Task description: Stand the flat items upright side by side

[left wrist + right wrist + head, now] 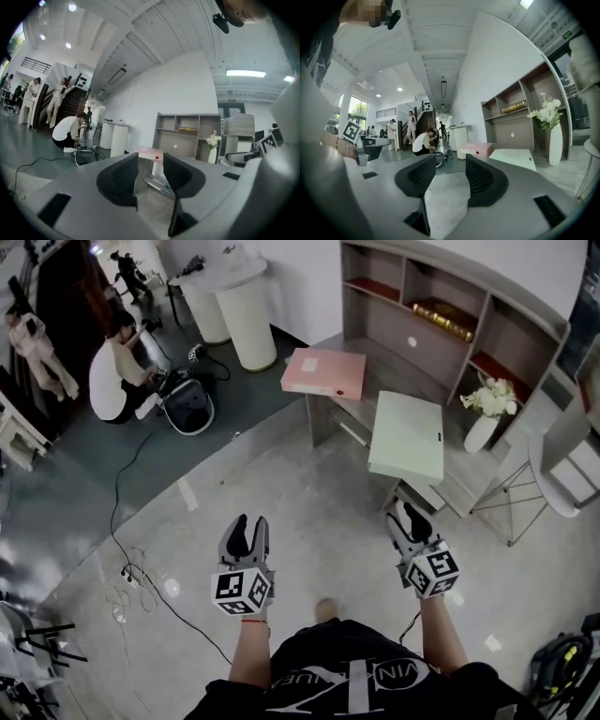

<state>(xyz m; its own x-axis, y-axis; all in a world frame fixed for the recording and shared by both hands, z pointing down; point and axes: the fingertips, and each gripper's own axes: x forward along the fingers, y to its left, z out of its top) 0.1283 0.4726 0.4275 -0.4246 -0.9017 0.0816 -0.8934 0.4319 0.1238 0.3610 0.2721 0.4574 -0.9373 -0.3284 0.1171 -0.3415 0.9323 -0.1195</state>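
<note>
Two flat folders lie on the grey desk (349,405) ahead of me. The pink folder (323,373) is on the desk's far left part, and the pale green one (407,437) lies nearer, to its right. My left gripper (246,527) is held over the floor, well short of the desk, open with nothing between its fingers. My right gripper (406,514) is also open and empty, just below the green folder's near edge. The left gripper view shows the pink folder (150,153) beyond the gripper (150,164). In the right gripper view both the pink folder (476,150) and the green folder (513,158) lie past the gripper (451,168).
A shelf unit (441,296) with gold books (442,317) backs the desk. A white vase of flowers (486,413) and a white chair (553,465) stand at the right. A person (117,371) crouches at the far left; cables (127,559) trail over the floor.
</note>
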